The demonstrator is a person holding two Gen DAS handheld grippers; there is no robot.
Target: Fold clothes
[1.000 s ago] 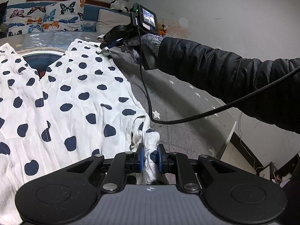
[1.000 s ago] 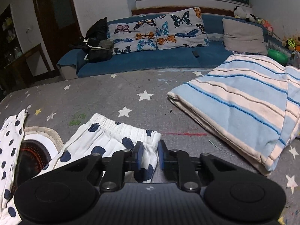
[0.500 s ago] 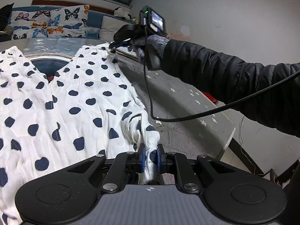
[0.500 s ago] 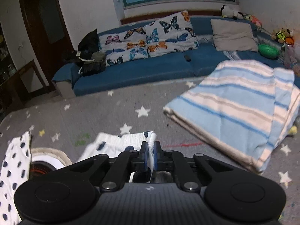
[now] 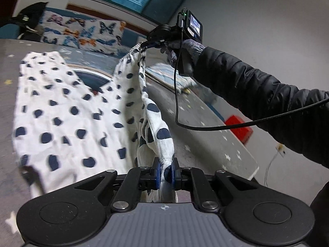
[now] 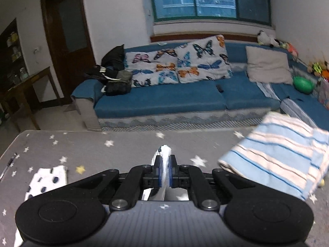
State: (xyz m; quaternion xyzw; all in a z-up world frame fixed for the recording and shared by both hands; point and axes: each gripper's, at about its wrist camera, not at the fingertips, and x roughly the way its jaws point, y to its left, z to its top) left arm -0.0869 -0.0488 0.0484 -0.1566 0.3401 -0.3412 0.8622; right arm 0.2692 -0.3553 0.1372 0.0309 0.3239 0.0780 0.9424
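White trousers with dark blue dots point(image 5: 61, 111) lie spread on the grey star-patterned table point(image 5: 205, 135). My left gripper point(image 5: 165, 171) is shut on the near end of the right-hand leg, a bunch of cloth pinched between its blue pads. Far off in the left wrist view my right gripper point(image 5: 144, 44), held by a gloved hand point(image 5: 185, 47), is shut on that leg's other end, and the edge hangs lifted between the two. In the right wrist view, the right gripper point(image 6: 164, 171) pinches a white fold, and another part of the trousers point(image 6: 46, 182) lies at the lower left.
A folded blue-and-cream striped blanket point(image 6: 283, 156) lies on the table's right side. A pen point(image 6: 8, 165) rests near the left edge. Beyond the table stands a blue sofa point(image 6: 174, 96) with butterfly pillows. A red box point(image 5: 239, 128) sits past the table's right edge.
Both grippers rose with the trouser leg, lifting its edge off the table. The right gripper closed onto the cloth and climbed, so the sofa and floor now fill more of its view.
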